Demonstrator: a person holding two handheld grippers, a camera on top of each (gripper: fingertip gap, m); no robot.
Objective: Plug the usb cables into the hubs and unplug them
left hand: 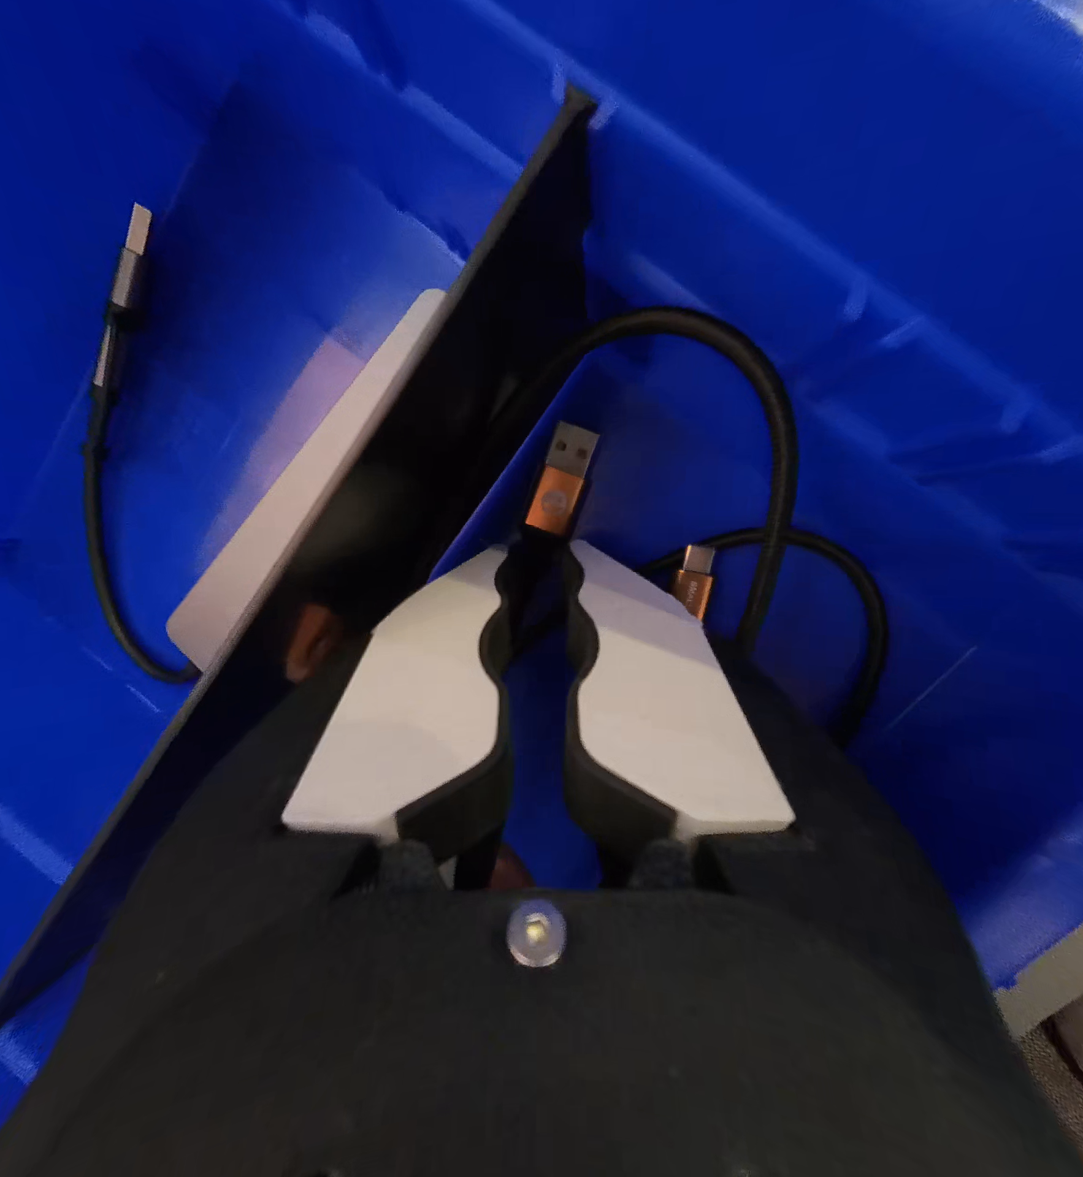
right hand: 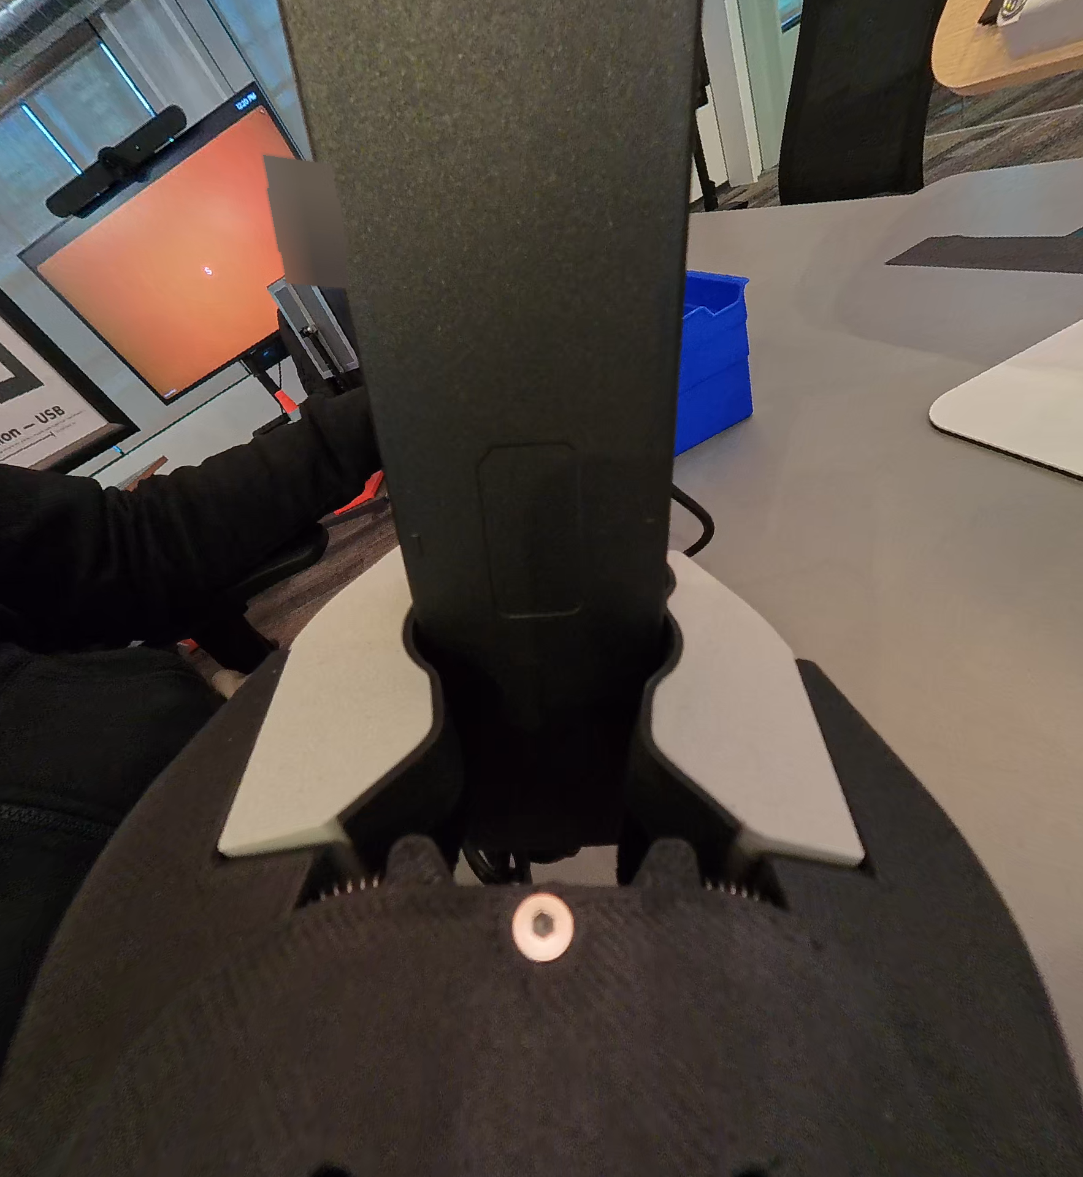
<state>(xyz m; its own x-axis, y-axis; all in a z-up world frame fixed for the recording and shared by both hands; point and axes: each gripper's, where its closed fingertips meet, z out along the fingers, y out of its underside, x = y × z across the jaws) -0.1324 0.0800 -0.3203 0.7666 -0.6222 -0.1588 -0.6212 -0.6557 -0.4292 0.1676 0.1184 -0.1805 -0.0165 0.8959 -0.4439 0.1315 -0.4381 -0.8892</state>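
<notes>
Left wrist view, left to right:

Noted a grey USB plug point(left hand: 134, 255) loose at 10 o'clock on the floor of the blue bin point(left hand: 845, 191), with its black lead curving down to a pale hub point(left hand: 335, 458) at 9 o'clock. Found a black slab point(left hand: 399, 446) running on the diagonal from 7 to 12 o'clock, just beside the pale hub and partly covering it. Found the left gripper point(left hand: 539, 560) at centre, jaws pressed together on the cable directly behind the orange USB-A plug point(left hand: 561, 484), plug tip pointing to 12 o'clock and not seated in any port. Noted a braided black cable point(left hand: 781, 414) looping from 12 to 3 o'clock, and an orange USB-C plug point(left hand: 692, 579) lying free at 3 o'clock.

Right wrist view, left to right:

Noted a dark sleeve point(right hand: 80, 541) at 9 o'clock and an orange screen point(right hand: 163, 274) at 10 o'clock. Found the right gripper point(right hand: 542, 605) clamped on both edges of the black slab point(right hand: 513, 255), upright toward 12 o'clock and judged to be a hub. Noted the bin again at 2 o'clock on the grey table point(right hand: 908, 573).

Hazards, as judged:

- Grip on the cable rather than the plug shell: risk of the plug pivoting and missing the port.
- No port visible in either view: risk of a blind or reversed insertion.
- Taut cable loop: risk of snagging on the USB-C plug.
</notes>
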